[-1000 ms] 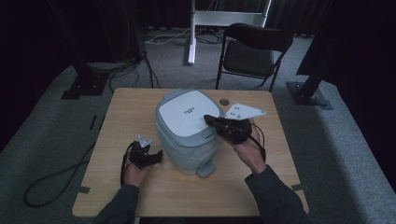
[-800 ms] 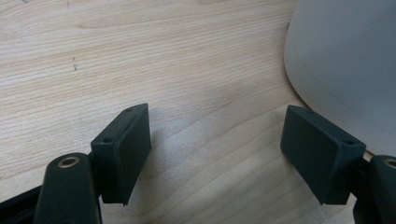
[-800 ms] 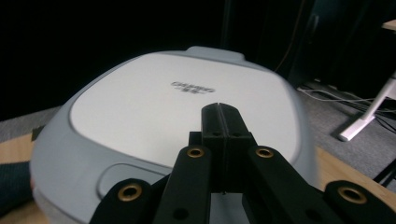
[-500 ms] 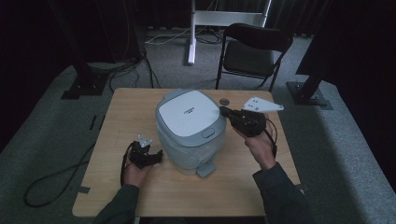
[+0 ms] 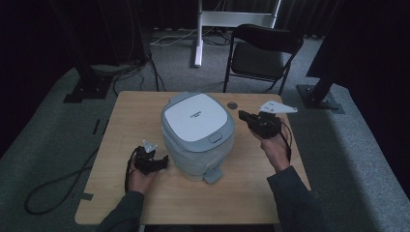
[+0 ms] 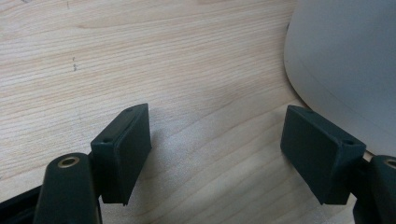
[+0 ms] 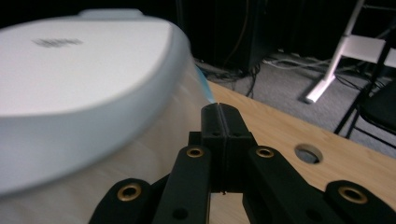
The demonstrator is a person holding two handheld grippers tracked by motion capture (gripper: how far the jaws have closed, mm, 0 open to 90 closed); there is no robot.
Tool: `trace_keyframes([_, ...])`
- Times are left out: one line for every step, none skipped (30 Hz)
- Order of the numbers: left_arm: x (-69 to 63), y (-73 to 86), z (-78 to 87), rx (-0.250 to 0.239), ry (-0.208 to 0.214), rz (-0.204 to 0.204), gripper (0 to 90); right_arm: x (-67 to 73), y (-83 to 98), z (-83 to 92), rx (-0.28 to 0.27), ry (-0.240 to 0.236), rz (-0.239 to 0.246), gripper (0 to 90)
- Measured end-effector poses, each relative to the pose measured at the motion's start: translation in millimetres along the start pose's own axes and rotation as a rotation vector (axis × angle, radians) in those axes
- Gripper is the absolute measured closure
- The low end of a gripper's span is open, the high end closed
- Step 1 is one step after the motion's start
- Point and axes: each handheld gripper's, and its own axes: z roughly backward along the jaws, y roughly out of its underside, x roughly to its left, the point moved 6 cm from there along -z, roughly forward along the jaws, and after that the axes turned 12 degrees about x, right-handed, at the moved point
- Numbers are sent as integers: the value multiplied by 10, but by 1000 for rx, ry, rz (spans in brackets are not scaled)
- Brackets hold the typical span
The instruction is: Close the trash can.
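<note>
A white and grey rice cooker (image 5: 197, 133) with its lid down stands in the middle of the wooden table (image 5: 125, 116). My left gripper (image 5: 163, 160) rests low on the table at the cooker's left side, jaws wide apart with nothing between them; its own view shows bare wood between the pads (image 6: 122, 151) and the cooker's wall (image 6: 345, 65) at the right. My right gripper (image 5: 241, 115) is held beside the cooker's right side, near the lid, jaws shut and empty. In the right gripper view its closed tips (image 7: 219, 122) sit next to the cooker's lid (image 7: 84, 60).
A round cable hole (image 5: 232, 105) lies in the table behind the cooker. A black folding chair (image 5: 263, 50) stands beyond the far edge, with a white stand (image 5: 199, 29) and cables on the floor. Black stand bases (image 5: 319, 96) flank the table.
My right gripper has moved off the top of the cooker's lid to the right and slightly down, now beside the cooker. The left gripper has stayed put.
</note>
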Motion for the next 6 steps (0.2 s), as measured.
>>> trace_keyframes([0, 0, 0, 0, 0, 0, 242, -37, 26, -17, 10, 5, -5, 900])
trace_keyframes([0, 0, 0, 0, 0, 0, 242, -75, 53, -35, 17, 9, -10, 900])
trace_keyframes([0, 0, 0, 0, 0, 0, 242, -115, 85, -55, 26, 12, -19, 900])
trace_keyframes([-1, -2, -1, -1, 0, 1, 242, -162, 123, -82, 37, 14, -29, 898])
trace_keyframes([-1, -2, -1, -1, 0, 1, 242, -162, 123, -82, 37, 14, -29, 898])
trace_keyframes([-1, -3, -2, -1, 0, 0, 242, -220, 165, -110, 47, 25, -41, 867])
